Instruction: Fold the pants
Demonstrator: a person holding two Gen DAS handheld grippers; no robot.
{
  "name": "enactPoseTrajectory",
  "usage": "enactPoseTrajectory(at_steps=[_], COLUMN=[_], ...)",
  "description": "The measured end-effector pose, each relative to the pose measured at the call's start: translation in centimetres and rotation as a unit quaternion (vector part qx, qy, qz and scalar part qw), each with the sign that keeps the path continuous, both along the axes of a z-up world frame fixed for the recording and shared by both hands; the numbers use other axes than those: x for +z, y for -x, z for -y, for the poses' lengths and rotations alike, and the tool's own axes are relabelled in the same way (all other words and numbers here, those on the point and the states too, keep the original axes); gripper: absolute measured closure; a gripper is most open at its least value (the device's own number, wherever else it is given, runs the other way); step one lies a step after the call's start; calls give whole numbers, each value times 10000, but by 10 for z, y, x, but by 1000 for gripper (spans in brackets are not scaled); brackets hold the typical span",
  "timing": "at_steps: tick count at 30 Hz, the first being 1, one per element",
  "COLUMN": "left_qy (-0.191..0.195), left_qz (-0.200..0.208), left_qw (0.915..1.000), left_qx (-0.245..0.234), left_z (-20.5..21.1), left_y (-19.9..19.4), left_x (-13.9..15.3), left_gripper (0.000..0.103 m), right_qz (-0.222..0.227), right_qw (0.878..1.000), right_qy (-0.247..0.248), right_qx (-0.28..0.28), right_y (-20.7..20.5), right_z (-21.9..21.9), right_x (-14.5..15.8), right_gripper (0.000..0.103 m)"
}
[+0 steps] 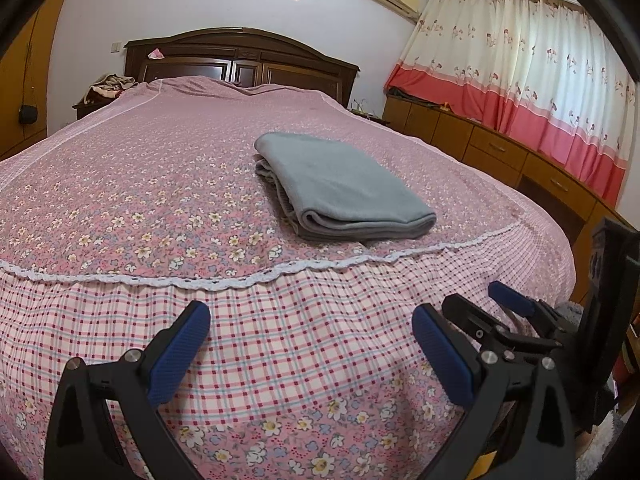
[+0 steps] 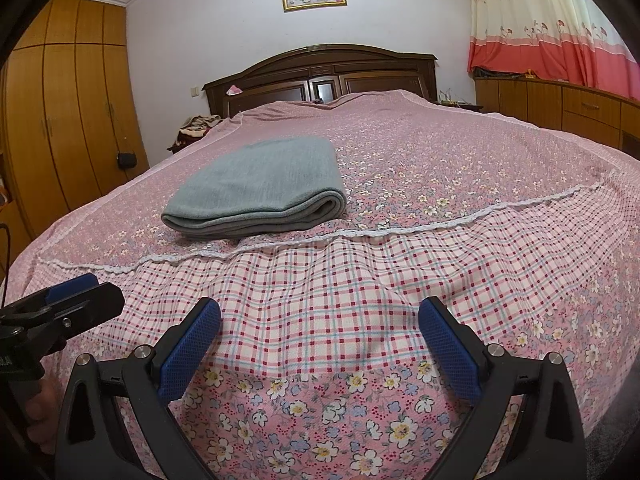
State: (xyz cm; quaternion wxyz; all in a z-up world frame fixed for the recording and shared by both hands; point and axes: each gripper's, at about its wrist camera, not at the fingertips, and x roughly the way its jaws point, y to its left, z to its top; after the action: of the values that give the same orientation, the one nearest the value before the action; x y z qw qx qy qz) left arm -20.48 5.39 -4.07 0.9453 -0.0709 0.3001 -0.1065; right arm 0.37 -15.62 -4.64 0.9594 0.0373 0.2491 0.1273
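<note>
Pants (image 1: 340,184), grey and already folded into a compact, layered rectangle, lie on the floral part of the pink bedspread (image 1: 120,184), just beyond the white lace trim (image 1: 224,280) that borders the checked band at the foot of the bed. Both tools are held back over that checked band, well apart from the garment: the left gripper (image 1: 310,344) and the right gripper (image 2: 320,340) each stand with jaws spread wide and nothing between the blue pads (image 2: 192,348). In the left wrist view the right gripper (image 1: 472,312) shows at the lower right, beside its partner. The folding looks finished or all but finished; the stack sits tidy, its rounded fold edge facing the foot of the bed and the looser layered edges showing on the left side. Its long axis appears to run from the foot toward the dark wooden headboard (image 2: 320,76), slanted a little across the bed. Any next move would probably be only a light squaring of the stack, calling for a forward reach past the trim without dragging the layers apart.
</note>
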Motion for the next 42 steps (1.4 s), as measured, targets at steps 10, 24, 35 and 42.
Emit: enactPoseTrajectory(at_steps=[10, 24, 35, 42], left_qy=[-22, 17, 24, 29], left_qz=[-3, -7, -29, -37], left_qw=[10000, 10000, 10000, 9999], left_qx=[-27, -25, -91, -96], left_z=[2, 1, -1, 2], left_y=[0, 0, -1, -2], left_x=[0, 0, -1, -2], left_gripper=[0, 0, 0, 0], right_qz=[-12, -29, -33, -37], right_qw=[10000, 10000, 10000, 10000], right_qy=[-5, 9, 5, 15], right_qx=[-2, 13, 11, 15], right_y=[0, -1, 0, -1], right_z=[0, -1, -2, -2], right_x=[-1, 0, -1, -1], right_gripper=[2, 2, 1, 1])
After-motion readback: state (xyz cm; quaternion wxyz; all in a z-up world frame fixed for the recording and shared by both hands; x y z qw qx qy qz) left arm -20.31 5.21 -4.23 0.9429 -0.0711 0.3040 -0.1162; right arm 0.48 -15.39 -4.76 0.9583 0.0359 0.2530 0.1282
